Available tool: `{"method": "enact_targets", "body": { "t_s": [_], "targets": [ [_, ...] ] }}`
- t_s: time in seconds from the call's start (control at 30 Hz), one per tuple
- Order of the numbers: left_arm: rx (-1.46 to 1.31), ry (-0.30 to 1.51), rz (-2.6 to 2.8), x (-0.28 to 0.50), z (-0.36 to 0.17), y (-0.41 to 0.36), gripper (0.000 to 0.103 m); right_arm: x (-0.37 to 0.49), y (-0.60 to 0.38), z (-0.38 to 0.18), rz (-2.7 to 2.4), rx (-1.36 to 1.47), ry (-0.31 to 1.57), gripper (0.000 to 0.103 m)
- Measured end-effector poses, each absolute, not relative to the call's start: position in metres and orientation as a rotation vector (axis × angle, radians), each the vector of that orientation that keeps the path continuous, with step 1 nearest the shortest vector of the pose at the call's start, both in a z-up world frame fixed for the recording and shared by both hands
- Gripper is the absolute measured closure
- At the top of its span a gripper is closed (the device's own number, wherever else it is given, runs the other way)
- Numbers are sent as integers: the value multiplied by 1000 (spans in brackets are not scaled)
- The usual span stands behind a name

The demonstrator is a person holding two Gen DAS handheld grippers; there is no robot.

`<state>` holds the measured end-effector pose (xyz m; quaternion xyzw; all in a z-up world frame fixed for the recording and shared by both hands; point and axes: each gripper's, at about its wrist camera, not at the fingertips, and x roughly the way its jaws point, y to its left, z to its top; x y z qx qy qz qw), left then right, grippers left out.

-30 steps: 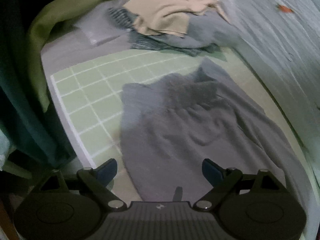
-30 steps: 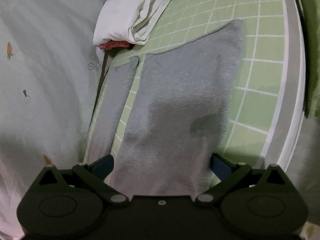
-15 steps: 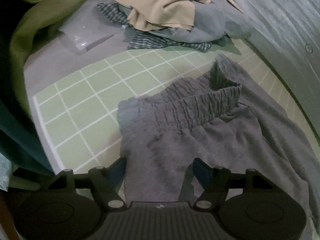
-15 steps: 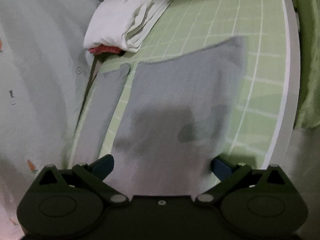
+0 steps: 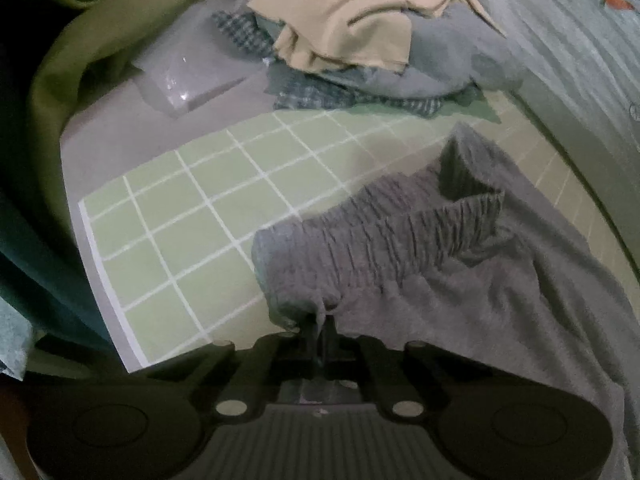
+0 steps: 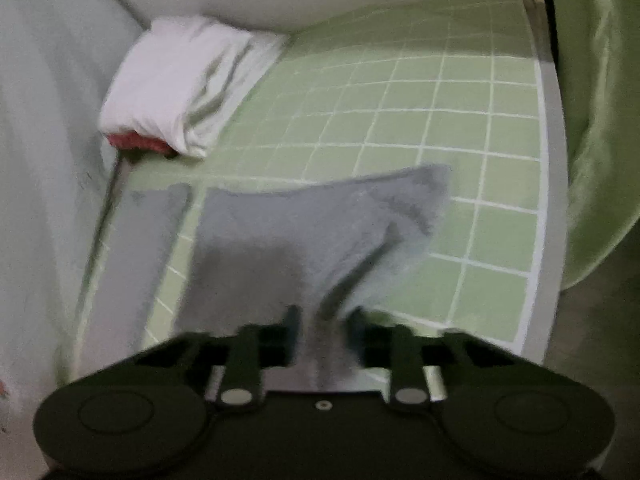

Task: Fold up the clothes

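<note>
Bed (image 5: pixel 580 40) with pale printed cover; on it a green grid mat (image 5: pixel 168 240), and on the mat grey trousers (image 5: pixel 480 300) lying mostly flat, gathered waistband toward the left hand, legs (image 6: pixel 280 232) toward the right. Fabric looks soft, light knit: it bunches into ridges at the waistband and drapes limp wherever lifted, so it should sag between two holds and needs both ends carried together. Not slippery or fragile, as far as can be judged. Best holds: waistband edge and leg hem, at matching sides. Left gripper (image 5: pixel 318 326): fingers pressed together, pinching a tuft of cloth at the near waistband corner. Right gripper (image 6: pixel 320 320): fingers closing on a fold of the trouser leg, cloth rising in a tent between them; view blurred. Unfolded pile of clothes (image 5: pixel 360 40) beyond the mat; folded white garment (image 6: pixel 180 84) at the far corner.
</note>
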<state>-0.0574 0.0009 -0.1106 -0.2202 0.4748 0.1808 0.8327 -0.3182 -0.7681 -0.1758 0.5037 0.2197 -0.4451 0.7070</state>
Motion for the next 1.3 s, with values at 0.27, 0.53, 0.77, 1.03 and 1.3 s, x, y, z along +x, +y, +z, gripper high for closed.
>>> {"method": "enact_targets", "body": {
  "t_s": [0.27, 0.53, 0.77, 1.03, 1.3],
  "targets": [
    [-496, 815, 459, -78, -43, 24, 101, -345, -757, -116, -979, 1006, 288, 102],
    [-524, 825, 589, -106, -45, 50, 102, -356, -733, -114, -993, 960, 338, 102],
    [-519, 728, 553, -101, -8, 39, 102, -356, -736, -79, -929, 1008, 190, 102],
    [-503, 742, 529, -68, -26, 19, 101, -313, -767, -68, -867, 938, 240, 102],
    [-480, 688, 495, 11, -21, -11, 101, -228, -808, -44, -802, 857, 233, 102]
  ]
}}
